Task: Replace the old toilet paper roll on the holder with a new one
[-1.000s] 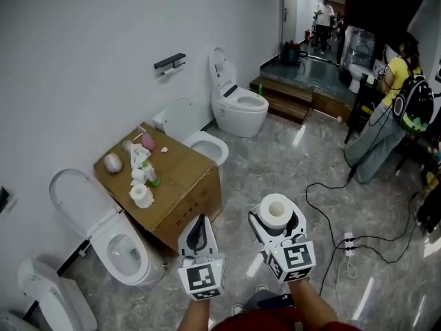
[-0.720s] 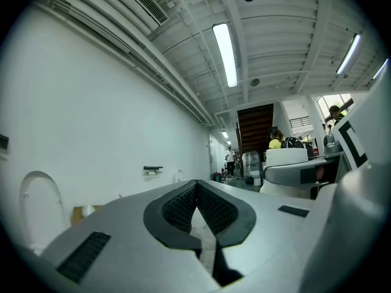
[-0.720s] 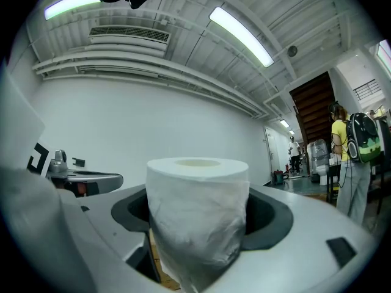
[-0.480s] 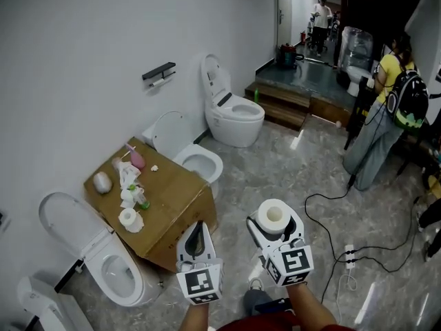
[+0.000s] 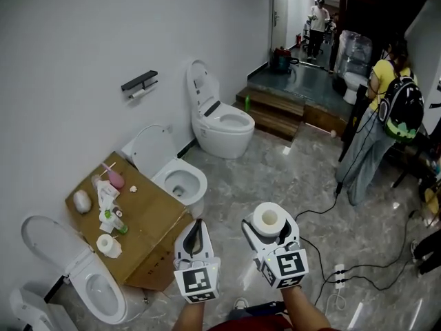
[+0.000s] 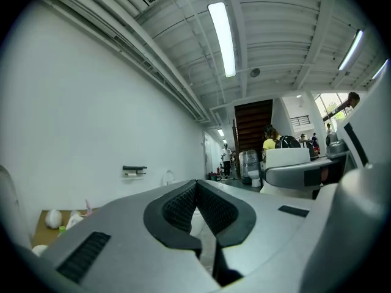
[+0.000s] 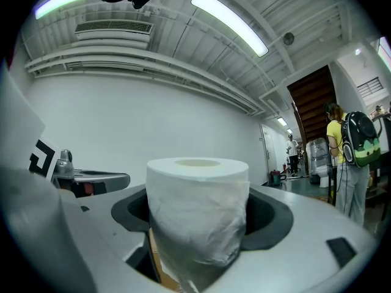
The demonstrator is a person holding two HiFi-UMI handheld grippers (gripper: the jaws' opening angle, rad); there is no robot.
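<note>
My right gripper (image 5: 269, 227) is shut on a full white toilet paper roll (image 5: 267, 219), held upright; in the right gripper view the roll (image 7: 198, 215) fills the space between the jaws. Beside it on the left, my left gripper (image 5: 196, 232) is shut with nothing in it, its pads (image 6: 197, 209) pressed together. A black wall holder (image 5: 139, 81) carrying a thin, nearly spent roll (image 5: 140, 94) hangs on the white wall far ahead on the left; the left gripper view shows this holder (image 6: 134, 169) small and distant.
A cardboard box (image 5: 148, 243) with bottles, a small roll (image 5: 105, 245) and clutter stands by the wall between toilets (image 5: 178, 174), (image 5: 219, 119). A person with a backpack (image 5: 395, 109) stands at right. Cables and a power strip (image 5: 337, 276) lie on the marble floor.
Both grippers have travelled forward along the room; the box, toilets and wall holder have slid left and down in the head view. Each gripper's grip is unchanged.
</note>
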